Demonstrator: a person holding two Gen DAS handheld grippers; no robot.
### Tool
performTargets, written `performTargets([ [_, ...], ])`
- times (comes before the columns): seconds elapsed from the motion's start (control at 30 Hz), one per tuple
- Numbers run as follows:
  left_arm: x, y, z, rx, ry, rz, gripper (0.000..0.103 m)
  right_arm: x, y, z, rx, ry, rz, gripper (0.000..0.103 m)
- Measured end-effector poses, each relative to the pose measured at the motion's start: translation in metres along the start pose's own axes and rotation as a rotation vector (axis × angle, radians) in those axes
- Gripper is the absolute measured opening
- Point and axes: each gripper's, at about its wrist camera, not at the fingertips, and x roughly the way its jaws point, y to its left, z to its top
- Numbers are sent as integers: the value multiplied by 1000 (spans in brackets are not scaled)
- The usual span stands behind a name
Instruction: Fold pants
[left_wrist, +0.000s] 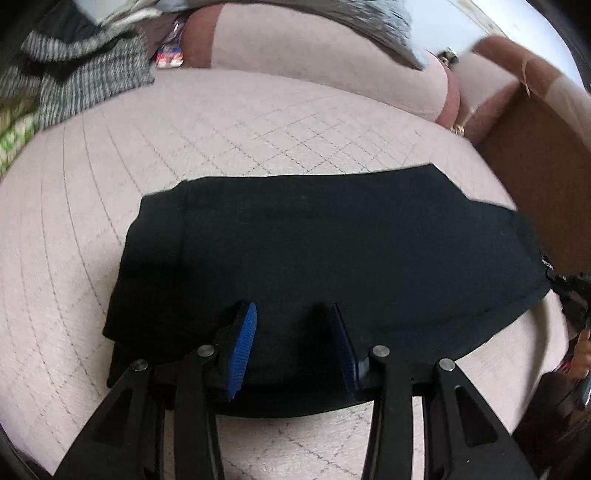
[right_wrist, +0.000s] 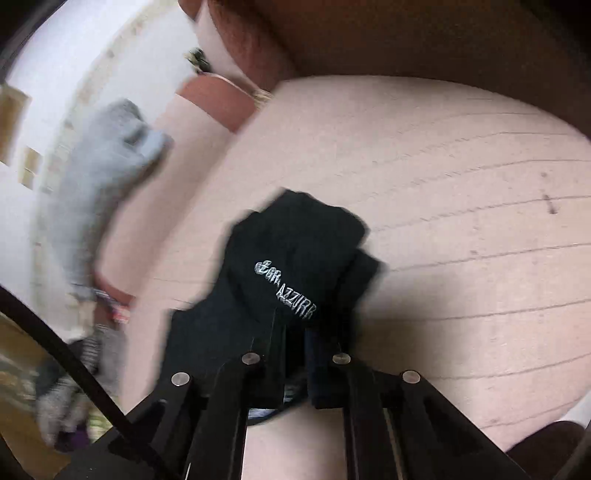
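pants: black pants, folded into a flat block on the pink quilted sofa seat; white lettering shows on the bunched end in the right wrist view
left tool: left tool spread, blue pads apart, over the near edge of the pants; nothing clamped, fabric lies under and between the pads
right tool: right tool pressed together, pinching a bunched end of the pants, which rises just ahead of its tips
beyond left tool: sofa backrest past the pants
far left of left tool: grey striped garment on the seat, well apart from the pants
left of right tool: grey cloth, blurred
right of left tool: brown cardboard beside the seat
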Motion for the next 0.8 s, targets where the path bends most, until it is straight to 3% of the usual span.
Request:
performTargets([
  [0.07, 0, -7, -4, 58, -19, 37, 41, 7, -1, -3, -34, 3, -82, 17],
  [0.13, -6, -7, -8, 92, -27, 38, 41, 0, 0, -5, -41, -29, -141, 40],
  [0.27, -41, 16, -1, -6, -100, -99, 42, -37, 8, -3, -40, -161, -201, 41],
  [0.3, -55, 34, 2, -71, -147, -117, 49, -46, 16, -3, -64, -189, -199, 41],
  [0.4, -68, 77, 4, -229, -197, -67, 57, -53, 58, -4, -195, -190, -148, 41],
  [0.5, -65, 114, -3, -346, -153, 21, 56, -23, 127, -11, -411, -48, -4, 41],
  [0.6, -61, 137, -16, -441, -113, 6, 56, 16, 206, -68, -610, 208, 210, 45],
  [0.67, -61, 141, -23, -459, -105, -32, 56, 44, 256, -115, -713, 374, 296, 57],
  [0.8, -52, 140, -27, -446, -70, -133, 57, 92, 337, -202, -903, 560, 300, 58],
])
